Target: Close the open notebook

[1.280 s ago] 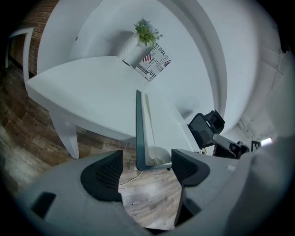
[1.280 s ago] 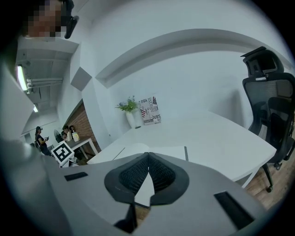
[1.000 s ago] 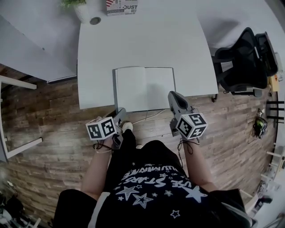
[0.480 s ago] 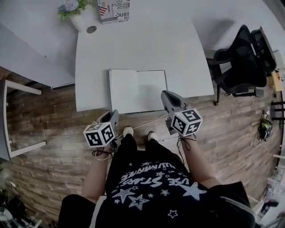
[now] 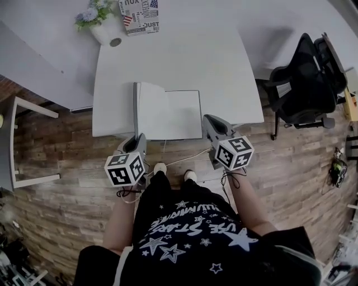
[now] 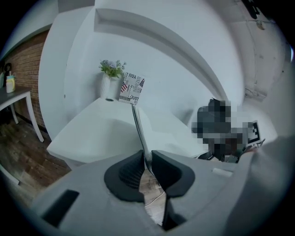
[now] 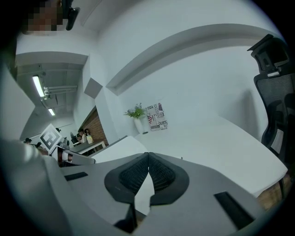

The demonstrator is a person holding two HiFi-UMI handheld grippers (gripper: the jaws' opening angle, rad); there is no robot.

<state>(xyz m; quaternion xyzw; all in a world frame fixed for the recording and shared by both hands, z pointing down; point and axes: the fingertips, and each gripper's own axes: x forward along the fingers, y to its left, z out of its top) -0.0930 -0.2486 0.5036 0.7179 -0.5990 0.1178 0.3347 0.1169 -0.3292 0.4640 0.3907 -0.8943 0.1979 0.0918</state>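
Observation:
The notebook [image 5: 170,114] lies near the front edge of the white table [image 5: 168,56], its right pages flat. Its left cover [image 5: 136,109] stands up almost on edge. My left gripper [image 5: 140,138] holds that cover by its near corner. In the left gripper view the thin cover [image 6: 138,129] rises upright from between the pads, and the left gripper [image 6: 146,154] is still closing on it. My right gripper [image 5: 210,120] hovers at the notebook's near right corner. In the right gripper view that gripper [image 7: 148,154] is shut with nothing between its pads.
A white vase of flowers [image 5: 103,25] and a printed card [image 5: 140,14] stand at the table's far edge. A black office chair [image 5: 305,78] is at the right, a white frame [image 5: 17,139] at the left. A white cable [image 5: 184,159] runs over the wooden floor.
The left half of the notebook has gone from flat to upright. My left gripper closed on it and rose with it. The right gripper shifted slightly along the table's front edge.

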